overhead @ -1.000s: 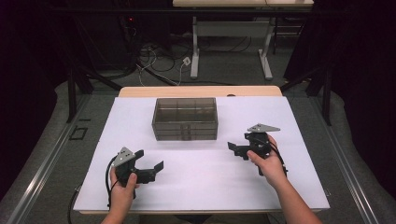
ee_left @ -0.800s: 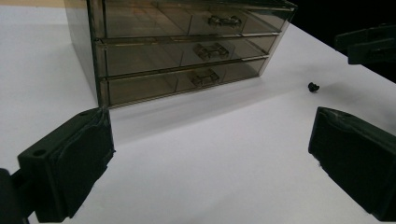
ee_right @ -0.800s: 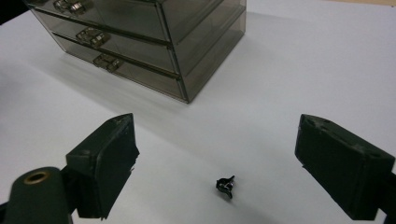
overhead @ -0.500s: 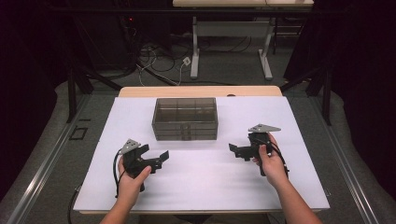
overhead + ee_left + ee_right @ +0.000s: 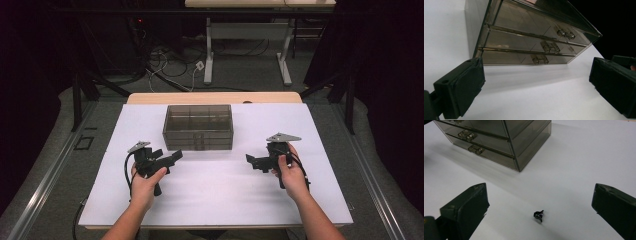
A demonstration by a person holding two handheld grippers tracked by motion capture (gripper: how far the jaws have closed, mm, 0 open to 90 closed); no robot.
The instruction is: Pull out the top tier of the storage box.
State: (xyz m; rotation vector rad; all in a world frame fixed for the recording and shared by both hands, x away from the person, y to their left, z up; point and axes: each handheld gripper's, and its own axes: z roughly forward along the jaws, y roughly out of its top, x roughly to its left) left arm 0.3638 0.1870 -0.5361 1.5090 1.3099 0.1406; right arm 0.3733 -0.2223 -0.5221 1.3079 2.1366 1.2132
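Note:
A smoky see-through drawer box (image 5: 198, 127) with three shut drawers stands at the middle back of the white table. My left gripper (image 5: 172, 156) is just in front of the box's left corner, open, with nothing between its jaws. In the left gripper view the box (image 5: 529, 32) looms close beyond the open left gripper (image 5: 536, 85). My right gripper (image 5: 252, 162) is to the front right of the box, open; its jaws have just been opening. In the right gripper view a small black piece (image 5: 539, 215) lies on the table between the jaws of the right gripper (image 5: 540, 195), untouched.
The white table top (image 5: 220, 200) ends in a wooden strip (image 5: 215, 97) at the far edge. Beyond it are cables on the floor (image 5: 170, 65) and the legs of another table (image 5: 285, 55). Dark curtains hang at both sides.
My left hand has moved its gripper forward and right, closer to the box's front left corner. The right hand has stayed in place.

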